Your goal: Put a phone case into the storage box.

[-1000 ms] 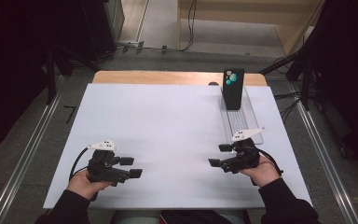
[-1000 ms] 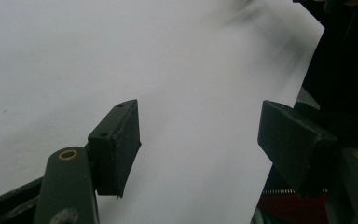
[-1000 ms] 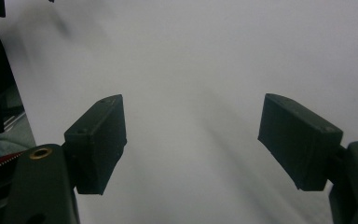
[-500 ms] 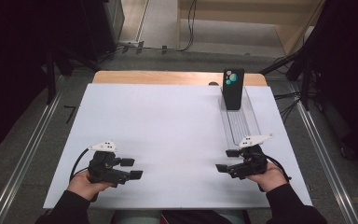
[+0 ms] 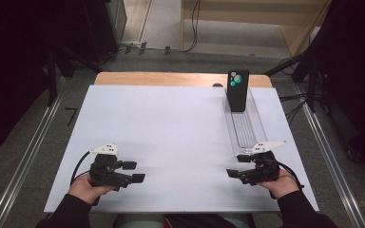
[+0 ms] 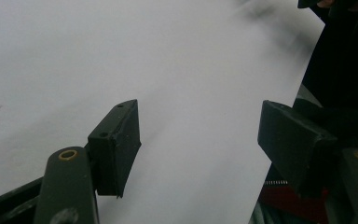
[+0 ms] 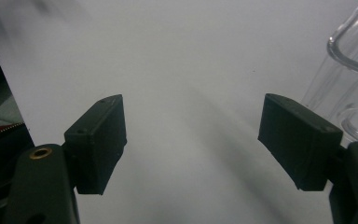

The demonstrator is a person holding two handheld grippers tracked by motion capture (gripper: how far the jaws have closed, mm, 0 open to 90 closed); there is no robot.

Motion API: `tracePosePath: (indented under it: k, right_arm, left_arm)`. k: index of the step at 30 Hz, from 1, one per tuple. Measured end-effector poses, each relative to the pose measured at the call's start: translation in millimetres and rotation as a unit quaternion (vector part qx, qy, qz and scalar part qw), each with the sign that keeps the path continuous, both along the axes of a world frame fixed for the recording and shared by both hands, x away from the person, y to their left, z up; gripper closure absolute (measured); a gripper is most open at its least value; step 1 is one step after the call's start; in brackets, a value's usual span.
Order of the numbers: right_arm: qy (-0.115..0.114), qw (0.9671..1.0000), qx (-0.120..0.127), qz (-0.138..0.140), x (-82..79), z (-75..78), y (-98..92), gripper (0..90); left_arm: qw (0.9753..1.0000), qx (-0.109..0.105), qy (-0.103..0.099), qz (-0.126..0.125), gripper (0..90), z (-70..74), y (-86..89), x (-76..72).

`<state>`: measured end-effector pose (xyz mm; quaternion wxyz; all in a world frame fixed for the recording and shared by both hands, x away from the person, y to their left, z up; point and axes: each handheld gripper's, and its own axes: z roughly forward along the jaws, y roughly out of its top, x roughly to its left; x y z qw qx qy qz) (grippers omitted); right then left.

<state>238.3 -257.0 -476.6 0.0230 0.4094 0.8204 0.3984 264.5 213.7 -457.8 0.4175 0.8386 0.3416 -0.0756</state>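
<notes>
In the high view, my left gripper point(image 5: 134, 171) rests low over the white table board point(image 5: 171, 123) near its front left, jaws apart and empty. My right gripper point(image 5: 236, 166) sits near the front right, just off the near end of a clear plastic tray point(image 5: 245, 129), also open and empty. A black upright device with teal dots point(image 5: 238, 90) stands at the tray's far end. In the left gripper view the left gripper point(image 6: 198, 144) frames bare white board. In the right gripper view the right gripper point(image 7: 191, 140) does the same, with the clear tray's rounded corner point(image 7: 354, 56) at the right.
A wooden strip point(image 5: 171, 79) runs along the table's far edge. Metal rails point(image 5: 33, 156) flank the table on both sides, and cables lie on the floor beyond. The board's front edge point(image 6: 284, 116) is close to the left gripper.
The right gripper has drawn back toward the front edge and slightly to the right, away from the tray's side. The left gripper has stayed put.
</notes>
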Motion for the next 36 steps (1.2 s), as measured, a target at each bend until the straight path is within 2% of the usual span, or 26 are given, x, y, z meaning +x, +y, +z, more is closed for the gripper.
tracePosePath:
  k: [16, 36]
  right_arm:
    - [0.0, 0.9999, -0.006, -0.01, 2.0, -6.2, -12.4, 21.4]
    - [0.002, 0.9998, -0.02, 0.001, 4.1, -10.3, -9.0, 21.4]
  left_arm:
    - [1.0, 0.0, 0.002, 0.005, 29.5, -1.8, 4.2, 1.9]
    - [1.0, 0.005, 0.005, 0.003, 29.5, -2.8, 4.1, 2.7]
